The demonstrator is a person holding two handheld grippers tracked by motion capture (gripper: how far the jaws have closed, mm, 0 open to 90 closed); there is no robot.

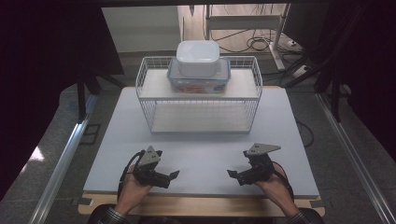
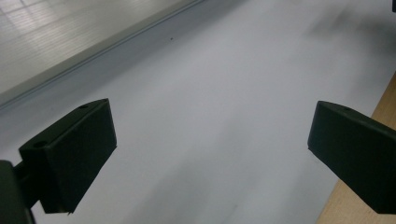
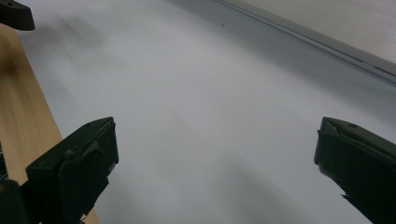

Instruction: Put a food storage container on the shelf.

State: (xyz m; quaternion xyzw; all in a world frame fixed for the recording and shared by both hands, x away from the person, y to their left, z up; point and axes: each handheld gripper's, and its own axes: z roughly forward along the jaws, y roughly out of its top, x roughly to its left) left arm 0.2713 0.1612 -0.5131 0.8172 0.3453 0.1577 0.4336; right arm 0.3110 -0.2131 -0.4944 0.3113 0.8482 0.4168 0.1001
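A pale lilac-grey board point(image 1: 201, 154) covers a wooden table point(image 1: 201, 205) in a dim workroom with grey carpet, cables trailing across the floor beyond. From above, a white wire basket point(image 1: 198, 95) stands at the middle of the board's far edge, its upper shelf carrying a clear lidded container point(image 1: 199, 80) with a white box point(image 1: 198, 57) stacked on top of it. Near the board's front edge, a person's hands hold two grippers well apart from the basket: the left gripper point(image 1: 173, 175) toward the front left corner, the right gripper point(image 1: 232, 174) toward the front right, their tips turned toward each other across a stretch of bare board. Both are released and grasp nothing.

Along the left gripper point(image 2: 210, 154), its two black jaws stand wide apart over the bare board, the wooden table edge showing at lower right and the basket's pale shelf point(image 2: 70, 32) blurred at upper left.

Along the right gripper point(image 3: 215, 163), the jaws are likewise spread wide with nothing between them; the wooden strip runs down the left side, and the tip of the other gripper pokes in at the top left corner.
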